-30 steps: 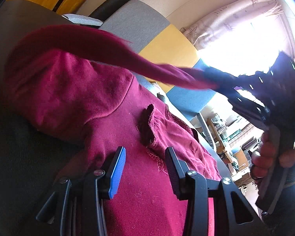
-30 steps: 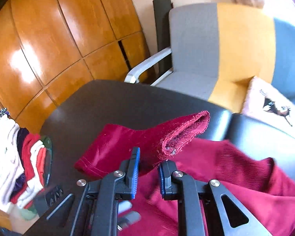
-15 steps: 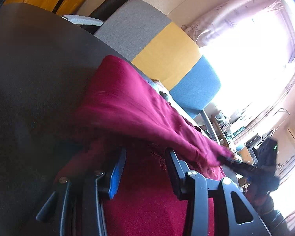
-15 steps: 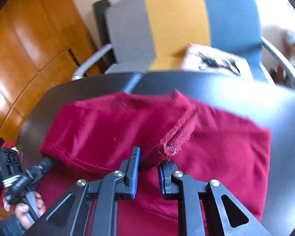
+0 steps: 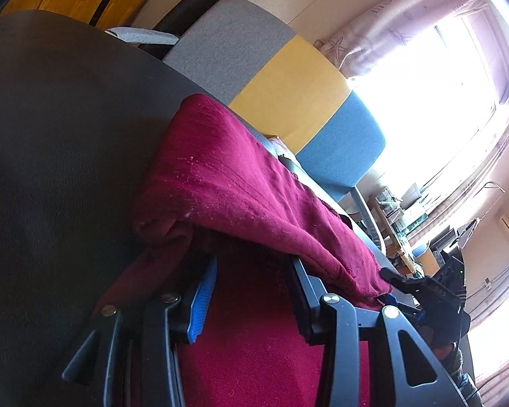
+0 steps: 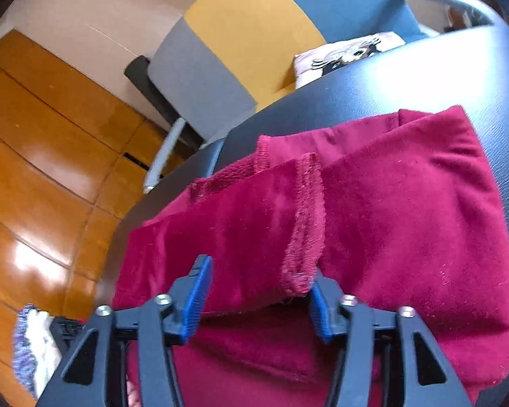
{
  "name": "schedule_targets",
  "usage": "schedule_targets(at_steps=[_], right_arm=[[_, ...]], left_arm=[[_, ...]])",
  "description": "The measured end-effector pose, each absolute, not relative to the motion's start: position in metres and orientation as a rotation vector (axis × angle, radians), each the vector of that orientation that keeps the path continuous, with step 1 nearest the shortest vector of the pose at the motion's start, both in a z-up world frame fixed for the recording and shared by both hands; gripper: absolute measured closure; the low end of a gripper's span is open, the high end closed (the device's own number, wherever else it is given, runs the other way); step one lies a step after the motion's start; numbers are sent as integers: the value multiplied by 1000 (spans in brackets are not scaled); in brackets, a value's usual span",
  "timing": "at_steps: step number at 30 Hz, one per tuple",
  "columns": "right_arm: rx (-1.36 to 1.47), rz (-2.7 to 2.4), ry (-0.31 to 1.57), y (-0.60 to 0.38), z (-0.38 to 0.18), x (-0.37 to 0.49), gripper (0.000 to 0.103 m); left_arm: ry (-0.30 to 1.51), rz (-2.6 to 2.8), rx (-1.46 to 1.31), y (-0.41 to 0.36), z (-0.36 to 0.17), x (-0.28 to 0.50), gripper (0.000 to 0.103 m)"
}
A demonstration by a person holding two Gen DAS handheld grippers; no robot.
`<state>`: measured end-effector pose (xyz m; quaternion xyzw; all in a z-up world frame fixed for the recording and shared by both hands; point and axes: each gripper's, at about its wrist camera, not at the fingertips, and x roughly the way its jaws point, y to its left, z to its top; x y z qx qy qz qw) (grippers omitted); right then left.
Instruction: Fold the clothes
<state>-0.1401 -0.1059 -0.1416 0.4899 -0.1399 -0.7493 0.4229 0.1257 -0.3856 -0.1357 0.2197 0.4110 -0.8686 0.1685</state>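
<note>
1. Left wrist view: the dark bench [image 5: 51,169] fills the left side, and the maroon garment [image 5: 241,183] lies across it toward the right.
2. My left tongs [image 5: 251,291] stand part open over the lower layer of the garment; a folded-over flap drapes on top of their fingertips, and the pads press on nothing.
3. Further right, my right tongs [image 5: 388,296] sit at the flap's corner.
4. Right wrist view: a wooden panelled wall [image 6: 44,156] is at left, then a grey, yellow and blue chair [image 6: 247,34] behind the bench [image 6: 458,74].
5. My right tongs [image 6: 258,302] are opening; the ribbed cuff [image 6: 305,234] hangs between the pads, touching the right one, with no squeeze.
</note>
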Motion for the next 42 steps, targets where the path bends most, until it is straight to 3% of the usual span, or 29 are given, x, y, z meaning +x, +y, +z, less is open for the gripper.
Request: schedule_targets(at_steps=[1, 2, 8, 14, 18, 23, 29, 36, 37, 42], right_arm=[[1224, -1902, -322, -108, -140, -139, 87], [1205, -1925, -294, -108, -136, -136, 90], [1129, -2024, -164, -103, -119, -122, 90], [1220, -2023, -185, -86, -143, -129, 91], [1241, -2025, -232, -73, -137, -131, 77], [1162, -2164, -141, -59, -110, -124, 67], [1057, -2164, -2, -93, -89, -114, 57], [1055, -2230, 343, -142, -121, -114, 56], [1055, -2247, 389, -141, -130, -113, 51], [1040, -2270, 326, -123, -139, -117, 37]], left_arm=[[1169, -2470, 625, -386, -136, 126, 61], [1170, -2470, 625, -386, -136, 127, 61], [1173, -2472, 623, -387, -136, 129, 61], [1202, -2477, 621, -388, -137, 128, 61], [1214, -2481, 652, -388, -135, 130, 60], [1175, -2487, 696, -384, -125, 131, 51], [1183, -2470, 663, -391, -117, 129, 50], [1112, -2370, 591, -402, -118, 139, 50], [1147, -2348, 603, -404, -126, 143, 50], [1171, -2343, 586, -400, -131, 155, 51]])
